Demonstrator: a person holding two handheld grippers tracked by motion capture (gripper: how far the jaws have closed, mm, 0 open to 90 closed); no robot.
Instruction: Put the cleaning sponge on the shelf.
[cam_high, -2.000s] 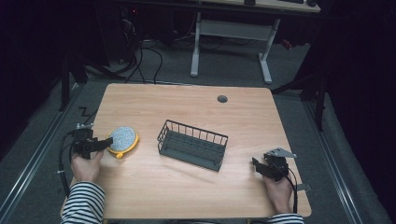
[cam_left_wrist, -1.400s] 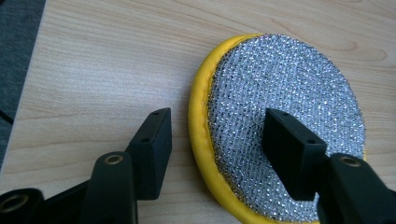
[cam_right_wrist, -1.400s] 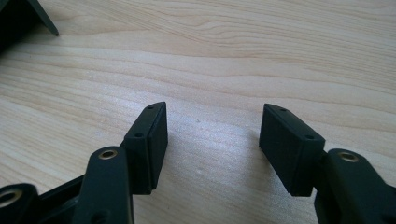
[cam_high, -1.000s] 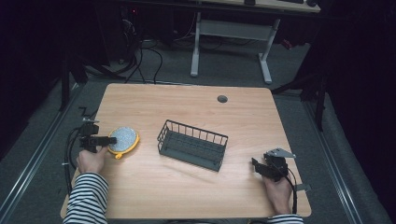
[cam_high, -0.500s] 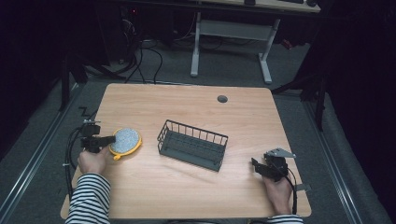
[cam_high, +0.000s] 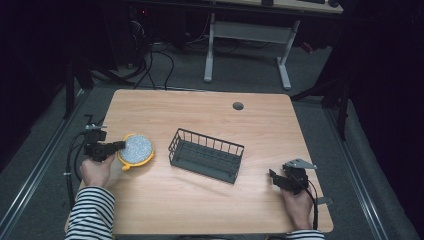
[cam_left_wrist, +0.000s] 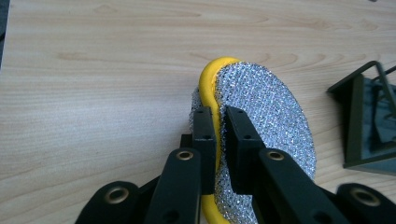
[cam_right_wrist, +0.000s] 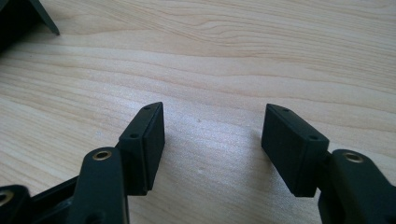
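Left gripper clamped on rim of yellow scouring pad, tilted on edge near table's left edge, just apart from wire basket. Right gripper wide, nothing between jaws, low near right front corner; bare wood between it and basket.

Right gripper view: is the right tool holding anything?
No, the right tool stands open over bare table, nothing between its jaws.
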